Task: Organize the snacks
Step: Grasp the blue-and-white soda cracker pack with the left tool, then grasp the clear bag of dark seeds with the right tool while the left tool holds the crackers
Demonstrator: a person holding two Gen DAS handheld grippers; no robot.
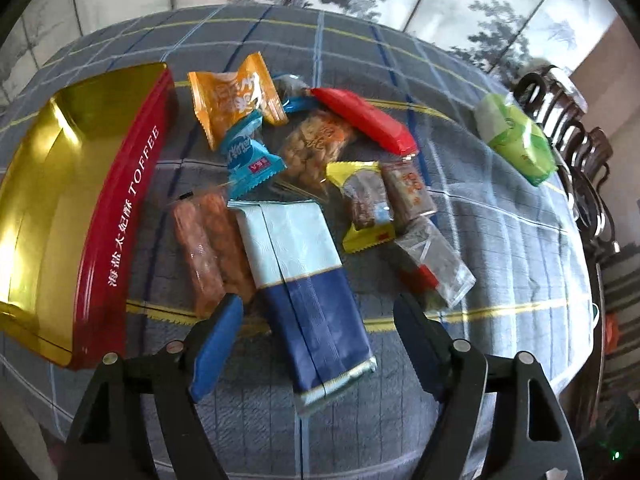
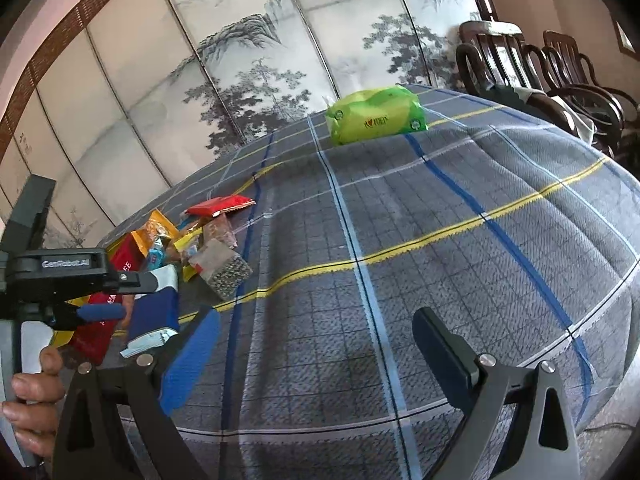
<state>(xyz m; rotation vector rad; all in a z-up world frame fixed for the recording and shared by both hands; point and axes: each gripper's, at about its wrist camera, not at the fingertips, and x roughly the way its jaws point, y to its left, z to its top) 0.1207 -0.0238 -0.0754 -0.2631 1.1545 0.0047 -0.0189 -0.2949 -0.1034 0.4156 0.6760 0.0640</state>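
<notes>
Two grippers show, each with black arms and blue padded fingers. Left gripper [image 1: 318, 312] points steeply down with its jaws apart, straddling a long foil snack packet [image 1: 304, 280], pale blue at the far half and navy at the near half; the pads do not press on it. Just beside its left finger [image 1: 216, 344] lies a clear wrapper of orange-brown snacks [image 1: 210, 240]. Beyond, a loose heap of small crinkly wrappers covers the checked grey-blue tablecloth [image 1: 500, 240]: an orange packet [image 1: 236, 100], a light blue candy wrapper [image 1: 250, 160], a clear bag of nuts [image 1: 316, 148], a red packet [image 1: 364, 118], a yellow-edged packet [image 1: 362, 204]. Left of the heap stands a red toffee tin [image 1: 132, 208], shiny gold inside, with nothing visible in it. Well apart to the right sits a soft green tissue pack [image 1: 516, 136]. Right gripper [image 2: 316, 344] hangs jaws apart over bare cloth, holding nothing. A hand [image 2: 28, 404] grips the left tool's handle.
</notes>
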